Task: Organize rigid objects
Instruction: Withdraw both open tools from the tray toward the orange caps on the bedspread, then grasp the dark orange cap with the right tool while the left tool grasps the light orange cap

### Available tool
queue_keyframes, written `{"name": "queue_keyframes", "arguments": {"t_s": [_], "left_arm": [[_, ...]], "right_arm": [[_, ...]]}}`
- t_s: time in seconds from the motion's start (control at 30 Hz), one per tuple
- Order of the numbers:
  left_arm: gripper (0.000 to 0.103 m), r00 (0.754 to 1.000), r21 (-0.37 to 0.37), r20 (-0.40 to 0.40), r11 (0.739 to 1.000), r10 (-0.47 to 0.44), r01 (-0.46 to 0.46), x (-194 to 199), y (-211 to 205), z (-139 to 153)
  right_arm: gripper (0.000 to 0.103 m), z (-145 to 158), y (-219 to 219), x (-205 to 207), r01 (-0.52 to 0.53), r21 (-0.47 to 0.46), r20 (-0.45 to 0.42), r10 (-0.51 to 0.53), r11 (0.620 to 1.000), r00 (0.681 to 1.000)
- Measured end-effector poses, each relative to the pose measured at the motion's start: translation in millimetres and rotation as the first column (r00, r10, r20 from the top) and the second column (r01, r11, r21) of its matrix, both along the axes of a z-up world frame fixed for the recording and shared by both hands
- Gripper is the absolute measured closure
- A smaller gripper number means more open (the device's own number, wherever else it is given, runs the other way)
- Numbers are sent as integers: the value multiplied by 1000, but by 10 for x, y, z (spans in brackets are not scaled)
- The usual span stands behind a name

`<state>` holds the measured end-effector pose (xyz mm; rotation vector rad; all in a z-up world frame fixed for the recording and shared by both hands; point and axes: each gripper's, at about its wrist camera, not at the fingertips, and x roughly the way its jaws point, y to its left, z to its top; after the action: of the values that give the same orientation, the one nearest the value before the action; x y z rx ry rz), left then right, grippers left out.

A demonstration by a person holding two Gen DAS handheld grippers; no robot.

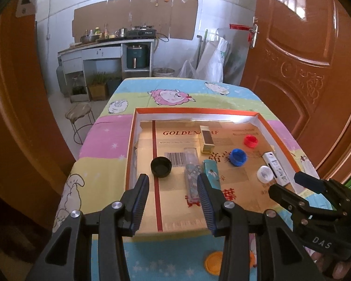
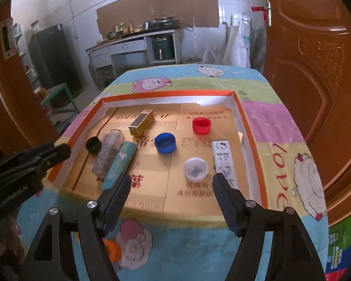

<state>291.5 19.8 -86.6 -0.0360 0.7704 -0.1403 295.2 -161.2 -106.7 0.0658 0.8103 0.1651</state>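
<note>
Both grippers hover over the near edge of the orange-rimmed tray (image 2: 236, 100), the left gripper (image 1: 173, 201) and the right gripper (image 2: 170, 199) each with fingers spread wide and holding nothing. Inside the tray, the blue cap (image 2: 165, 142) sits near the middle, the red cap (image 2: 201, 126) beyond it toward the far right corner, the white cap (image 2: 195, 167) nearer the front; the black cap (image 2: 93, 144) lies by the tray's left wall, beside a clear tube (image 2: 108, 154) and a teal box (image 2: 120, 164) touching lengthwise; the gold box (image 2: 141, 121) rests toward the tray's far wall, the white patterned box (image 2: 223, 158) by its right wall

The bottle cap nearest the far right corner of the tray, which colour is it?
The cap is red, seen best in the right wrist view.
</note>
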Motion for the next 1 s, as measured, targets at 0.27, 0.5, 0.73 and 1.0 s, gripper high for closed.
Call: {"name": "queue_keyframes", "arguments": {"t_s": [0.27, 0.5, 0.73, 1.0], "left_arm": [[60, 999, -17, 30, 1000, -10, 11, -333, 63, 151], [60, 999, -29, 43, 999, -16, 17, -633, 137, 223], [60, 999, -39, 44, 999, -15, 17, -936, 213, 218], [60, 999, -41, 42, 999, -21, 23, -1224, 222, 141]], "right_arm": [[29, 70, -96, -411, 20, -2, 1, -20, 1000, 1000], [29, 117, -158, -721, 32, -11, 2, -32, 999, 999], [29, 145, -119, -1006, 22, -24, 0, -22, 999, 1000], [29, 104, 82, -1291, -27, -54, -1, 27, 998, 1000]]}}
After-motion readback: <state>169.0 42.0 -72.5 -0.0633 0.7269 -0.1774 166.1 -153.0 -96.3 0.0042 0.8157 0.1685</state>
